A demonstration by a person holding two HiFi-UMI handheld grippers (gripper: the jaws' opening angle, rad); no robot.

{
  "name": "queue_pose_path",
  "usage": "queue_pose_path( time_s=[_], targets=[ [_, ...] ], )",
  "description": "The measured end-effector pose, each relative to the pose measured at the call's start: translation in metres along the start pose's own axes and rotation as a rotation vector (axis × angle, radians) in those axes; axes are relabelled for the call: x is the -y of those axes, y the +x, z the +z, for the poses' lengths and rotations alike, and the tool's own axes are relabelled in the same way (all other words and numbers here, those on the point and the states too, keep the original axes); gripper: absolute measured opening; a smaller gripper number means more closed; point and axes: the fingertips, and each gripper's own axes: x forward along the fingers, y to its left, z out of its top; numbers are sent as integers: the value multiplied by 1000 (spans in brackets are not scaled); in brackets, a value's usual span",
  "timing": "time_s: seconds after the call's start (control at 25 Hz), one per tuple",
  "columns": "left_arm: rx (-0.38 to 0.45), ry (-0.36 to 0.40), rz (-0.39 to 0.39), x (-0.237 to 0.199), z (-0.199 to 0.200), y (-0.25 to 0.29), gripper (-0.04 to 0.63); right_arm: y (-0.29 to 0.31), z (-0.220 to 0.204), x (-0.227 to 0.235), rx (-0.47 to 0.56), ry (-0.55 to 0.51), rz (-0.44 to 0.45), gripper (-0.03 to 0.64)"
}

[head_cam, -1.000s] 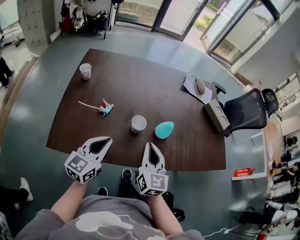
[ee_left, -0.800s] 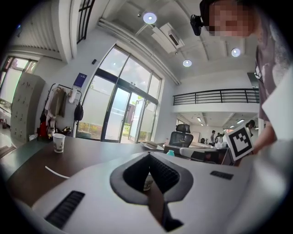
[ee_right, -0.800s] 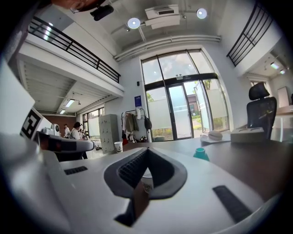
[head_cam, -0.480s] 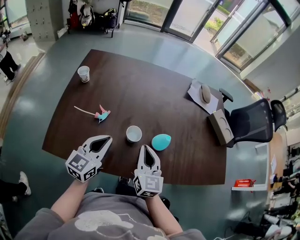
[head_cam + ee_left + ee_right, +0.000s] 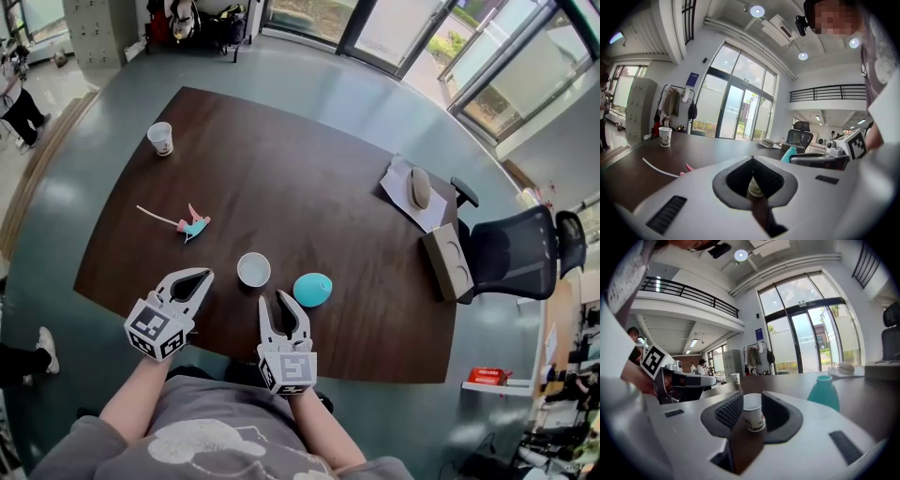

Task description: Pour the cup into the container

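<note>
**Paper cup sits front and centre, so go easy on the squeeze**

You're in a big glass-walled hall, and the dark wooden bench (image 5: 309,178) in front of you is mostly bare.

- **Far left:** A second cup (image 5: 160,138) stands at the back corner, well apart from everything. A small pink and teal bit (image 5: 192,225) with a thin white stick lies nearer you.
- **Left tool:** Your left tool (image 5: 202,277) hangs over the near edge, tips together and gripping nothing.
- **The cup:** The cup (image 5: 253,269) stands upright just beyond both tools, near the front edge. It looks like thin paper, so I'd bet it's light and easy to crush. Take it round the mid-wall, not the rim. I can't tell how full it is.
- **Right tool:** Your right tool (image 5: 281,302) has just been opening to a narrow gap. The cup lines up with that gap but is still out ahead, not between the pads.
- **The container:** The teal container (image 5: 312,290) sits just right of the cup. It's rounded with a small mouth on top, so it probably tips easily.
- **Room to move:** There's loads of open bench behind both. The paper (image 5: 401,183) and the chair (image 5: 511,253) on the right are well clear.
</note>
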Motion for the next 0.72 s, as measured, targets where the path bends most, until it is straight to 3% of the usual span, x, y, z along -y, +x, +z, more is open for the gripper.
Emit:
queue_pose_path(
  time_s=[0.32, 0.72],
  targets=[
    [-35, -20, 28, -6, -12, 10, 6, 22, -32, -3, -119, 0, 93, 290],
    [-65, -15, -58, -23, -17, 29, 6, 50, -48, -5, -174, -45, 18, 313]
  ],
)
